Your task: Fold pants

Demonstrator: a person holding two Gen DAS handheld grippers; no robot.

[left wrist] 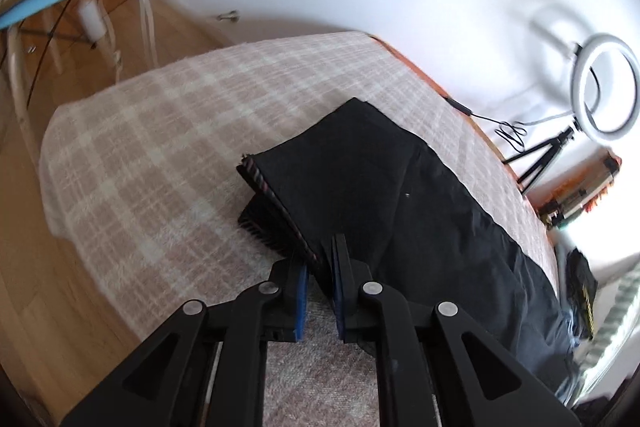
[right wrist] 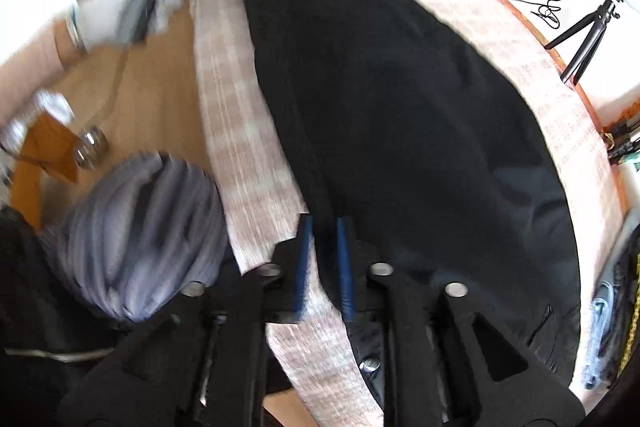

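Black pants folded over on the checked blanket, both grippers at the near edge.

Your left gripper (left wrist: 320,259) pinches the pants (left wrist: 360,179) hem at its 12 o'clock: keep layers stacked. Your right gripper (right wrist: 323,251), jaws partly apart and gripping nothing, straddles the cloth edge on the blanket (right wrist: 232,75); lower squarely before pinching.

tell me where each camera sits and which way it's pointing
Left wrist: on the left gripper, looking down along its fingers at the black pants on the checked blanket; only the gripper shows.
Right wrist: on the right gripper, angled steeply down at the pants' near edge; a gloved hand shows far left.
Shared: pants, blanket, tripod.
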